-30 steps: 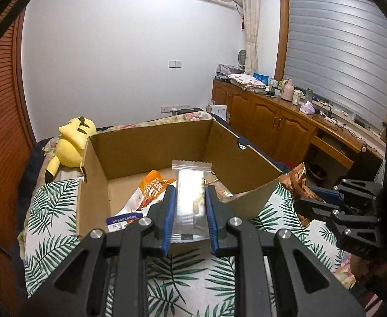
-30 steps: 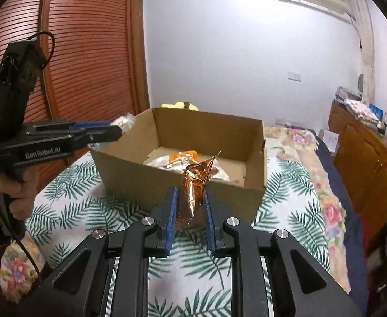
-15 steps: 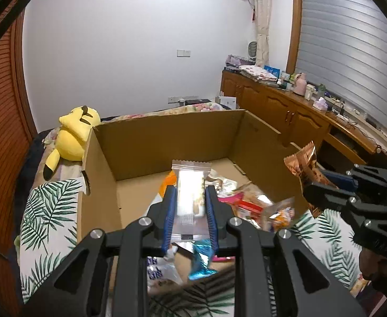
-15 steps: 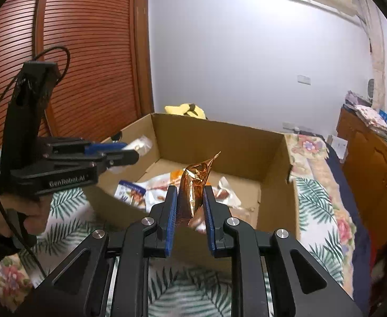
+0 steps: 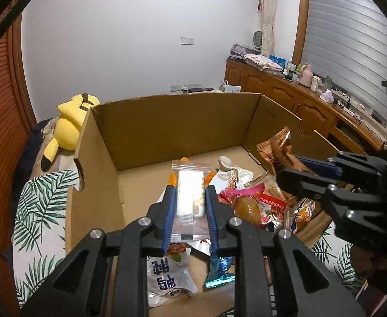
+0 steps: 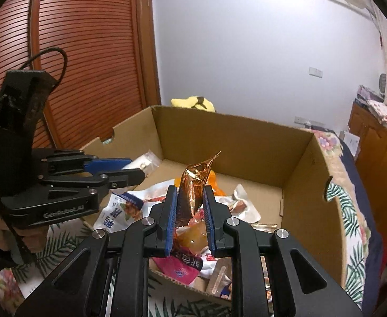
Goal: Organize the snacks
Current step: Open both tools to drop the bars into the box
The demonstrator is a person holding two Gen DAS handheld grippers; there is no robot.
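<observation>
Clear flat packet (image 5: 190, 198), crinkly copper foil pouch (image 6: 193, 187) over cardboard box (image 5: 167, 126).

The one brand that reads clearly is "GenRobot.AI", in pale raised letters along the side of the black plastic left hand-held gripper (image 6: 130, 170), at about 8 o'clock in the right wrist view. Large blue Chinese characters stand on the white plastic snack pouch (image 5: 167, 280) lying in the open brown cardboard box (image 5: 167, 129); in the left wrist view they appear upside down at 6 o'clock, and I cannot make out the words. White Chinese characters also run across a red-and-white snack packet (image 6: 193, 262) at the box's near edge, at 6 o'clock in the right wrist view. Small dark marks on the box's inner right wall are too faint to read.
</observation>
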